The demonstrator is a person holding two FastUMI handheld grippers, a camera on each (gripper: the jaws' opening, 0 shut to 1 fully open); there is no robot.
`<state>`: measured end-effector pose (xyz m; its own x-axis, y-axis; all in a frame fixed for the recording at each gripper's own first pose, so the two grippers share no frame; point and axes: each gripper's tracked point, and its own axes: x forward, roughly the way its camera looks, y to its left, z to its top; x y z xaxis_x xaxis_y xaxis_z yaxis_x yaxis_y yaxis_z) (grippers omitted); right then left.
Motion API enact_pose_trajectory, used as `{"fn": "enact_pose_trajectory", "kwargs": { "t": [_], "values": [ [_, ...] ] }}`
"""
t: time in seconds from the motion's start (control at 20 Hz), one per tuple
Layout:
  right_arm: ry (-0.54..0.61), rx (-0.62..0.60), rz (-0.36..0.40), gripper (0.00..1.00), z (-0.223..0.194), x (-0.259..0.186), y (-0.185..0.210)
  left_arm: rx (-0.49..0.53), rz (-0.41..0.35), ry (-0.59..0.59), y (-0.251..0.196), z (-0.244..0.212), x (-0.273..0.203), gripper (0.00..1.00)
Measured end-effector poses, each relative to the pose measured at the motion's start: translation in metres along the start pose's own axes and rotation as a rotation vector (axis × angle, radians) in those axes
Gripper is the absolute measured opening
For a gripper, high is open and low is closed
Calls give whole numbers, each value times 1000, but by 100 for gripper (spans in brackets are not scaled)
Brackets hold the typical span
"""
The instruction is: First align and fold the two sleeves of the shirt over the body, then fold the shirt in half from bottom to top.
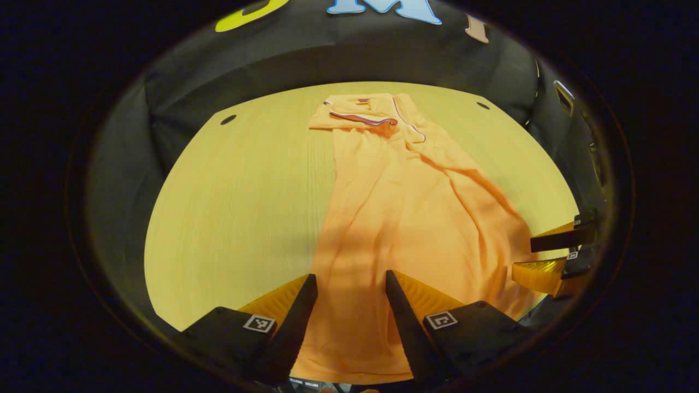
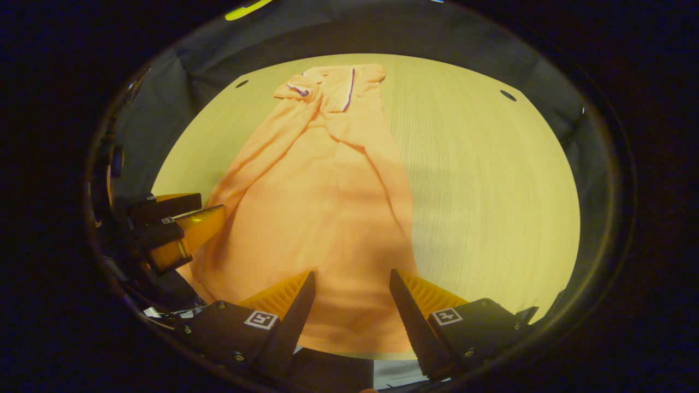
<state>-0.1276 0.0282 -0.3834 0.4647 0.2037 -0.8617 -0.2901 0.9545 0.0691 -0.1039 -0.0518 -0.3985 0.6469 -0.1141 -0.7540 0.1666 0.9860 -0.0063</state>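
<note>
We are hovering the left gripper [image 1: 349, 284] and right gripper [image 2: 352, 281], fingers wide and holding nothing, over the near hem of the shirt [image 1: 404, 207], which is lying lengthwise on the counter [image 1: 246, 196], collar at the far end and sleeves already folded over the body, so we are probably lining up to grab the hem for the bottom-to-top fold. Each view is catching the other gripper at its edge, also open.
</note>
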Motion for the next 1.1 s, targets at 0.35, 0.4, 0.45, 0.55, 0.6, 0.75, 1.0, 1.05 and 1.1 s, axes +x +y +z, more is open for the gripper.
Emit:
{"fn": "enact_pose_trajectory", "kwargs": {
  "t": [0.35, 0.4, 0.45, 0.55, 0.6, 0.75, 1.0, 1.05, 1.1],
  "values": [
    [23, -31, -22, 87, -7, 14, 0, 1, 15, 21, -2, -12, 9, 87],
    [27, -34, -28, 87, -9, 14, 0, 1, 16, 26, -2, -14, 8, 86],
    [24, -38, -35, 87, -8, 14, 0, -9, 18, 16, -3, -13, 9, 87],
    [32, -72, -62, 87, -10, 16, 1, -48, 18, 10, -3, -14, 11, 85],
    [40, -107, -82, 87, -13, 16, 1, -55, 17, 3, -3, -13, 11, 87],
    [38, -134, -86, 79, -12, 17, 5, -41, 14, -11, -5, -14, 10, 87],
    [27, -92, -94, 40, -8, 18, 2, -32, 28, -15, -7, -9, 13, 56],
    [25, -83, -93, 20, -6, 17, 1, -26, 32, -14, -7, -8, 13, 43],
    [28, -68, -91, 14, -7, 19, 2, -23, 23, -11, -10, -7, 14, 38]
  ]
}}
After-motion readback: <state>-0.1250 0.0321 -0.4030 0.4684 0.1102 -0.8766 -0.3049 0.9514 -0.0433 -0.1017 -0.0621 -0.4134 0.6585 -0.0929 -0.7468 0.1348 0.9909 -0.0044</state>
